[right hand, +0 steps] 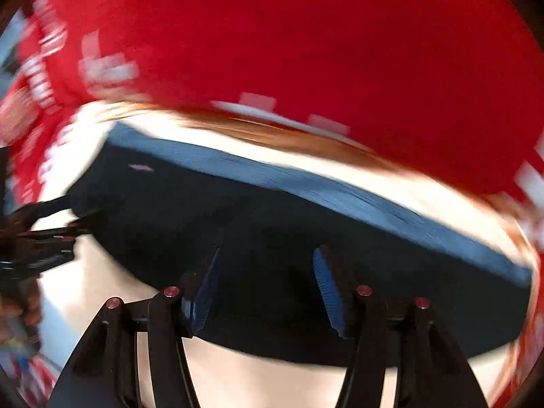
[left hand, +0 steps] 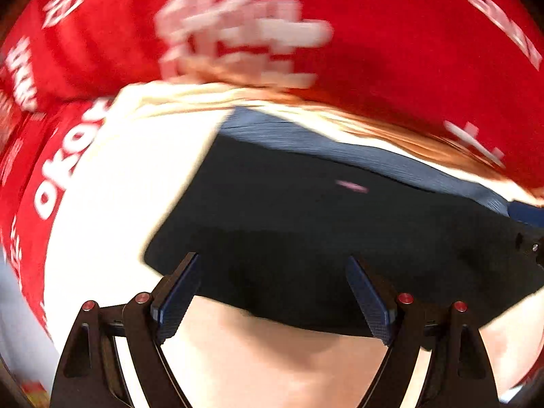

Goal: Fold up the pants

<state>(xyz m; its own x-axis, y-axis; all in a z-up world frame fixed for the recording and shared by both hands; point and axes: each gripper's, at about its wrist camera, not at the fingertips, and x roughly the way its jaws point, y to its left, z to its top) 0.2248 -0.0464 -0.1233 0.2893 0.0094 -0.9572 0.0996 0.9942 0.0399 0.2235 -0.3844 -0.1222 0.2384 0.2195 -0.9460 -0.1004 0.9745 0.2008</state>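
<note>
Both wrist views are motion-blurred. Biggest thing: a red cloth [left hand: 391, 34] w/ white printed lettering, filling the upper half of each view and wrapping down the left side in the left wrist view; letters too smeared to read properly. Below it, a white tabletop [left hand: 112, 176], bright and overexposed, w/ an orange-ish blurred band where it meets the red.

On the white surface lie the pants [left hand: 323, 238], dark navy/black, folded into a flat wide slab, approx rectangular. The far edge shows a lighter blue ribbed band [left hand: 340, 149], prob. the waistband, can't tell for sure. A small pinkish mark [left hand: 352, 187] sits on the dark fabric near that band. In the right wrist view the same pants [right hand: 272, 238] stretch across the middle, band [right hand: 306, 183] along the far side.

Left gripper [left hand: 273, 289]: jaws wide apart, blue pads over the near edge of the pants, nothing between them, no grip on the fabric.

Right gripper [right hand: 267, 282]: jaws also apart, narrower gap, pads over the dark fabric, nothing pinched.

At the left edge of the right wrist view, the other gripper's black parts show, blurred.
</note>
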